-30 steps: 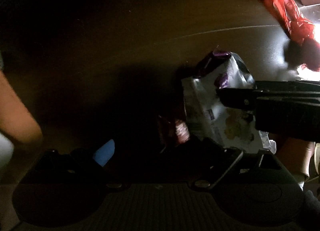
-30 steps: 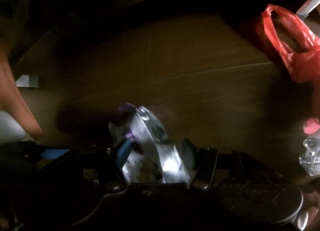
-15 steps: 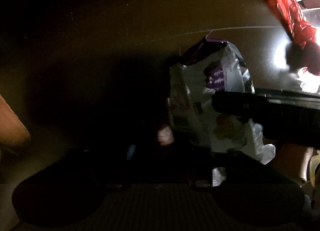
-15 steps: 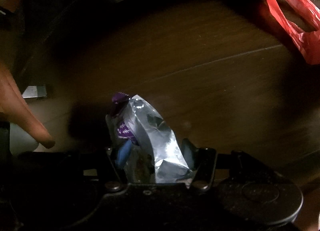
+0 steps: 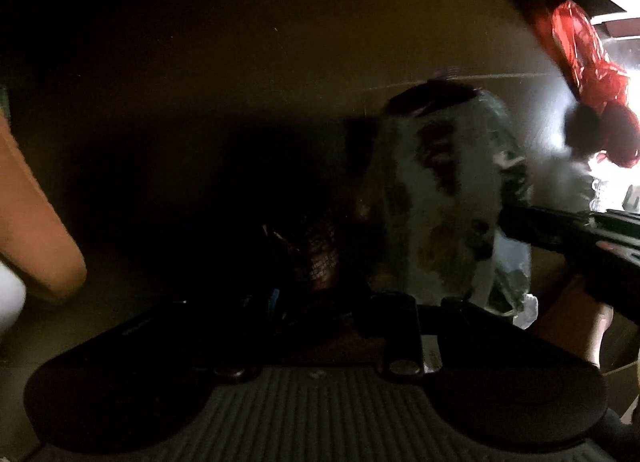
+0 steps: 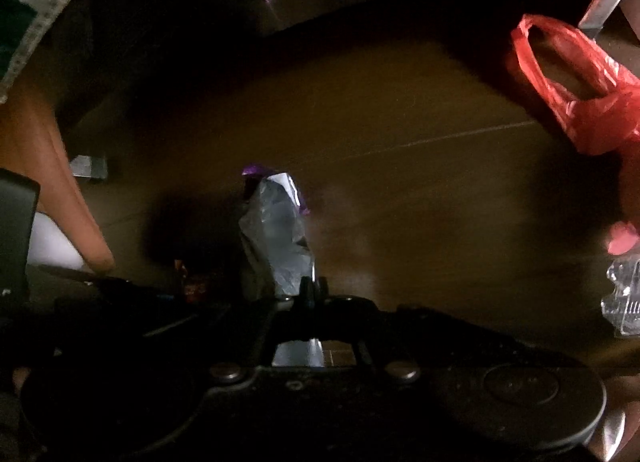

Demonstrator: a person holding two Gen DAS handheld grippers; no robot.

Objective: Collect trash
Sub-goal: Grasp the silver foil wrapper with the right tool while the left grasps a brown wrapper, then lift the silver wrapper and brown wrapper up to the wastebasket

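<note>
The right gripper (image 6: pixel 311 289) is pressed together on the chip bag (image 6: pixel 276 238), which stands crumpled above the wood floor (image 6: pixel 400 110), its purple top up. In the left view the bag (image 5: pixel 440 198) is blurred, with the right gripper (image 5: pixel 508 222) reaching in from the side. The left gripper (image 5: pixel 320 302) sits in deep shadow (I cannot tell its state). A small wrapper (image 5: pixel 316 258) is barely visible there. A red bag (image 6: pixel 580 94) lies far right, cut off.

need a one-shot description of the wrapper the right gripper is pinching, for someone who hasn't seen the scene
Start at the dark wooden floor with the red plastic bag lying far right. In the right wrist view, the right gripper is shut on a crumpled silver snack wrapper. Its purple top edge sets it apart.
</note>
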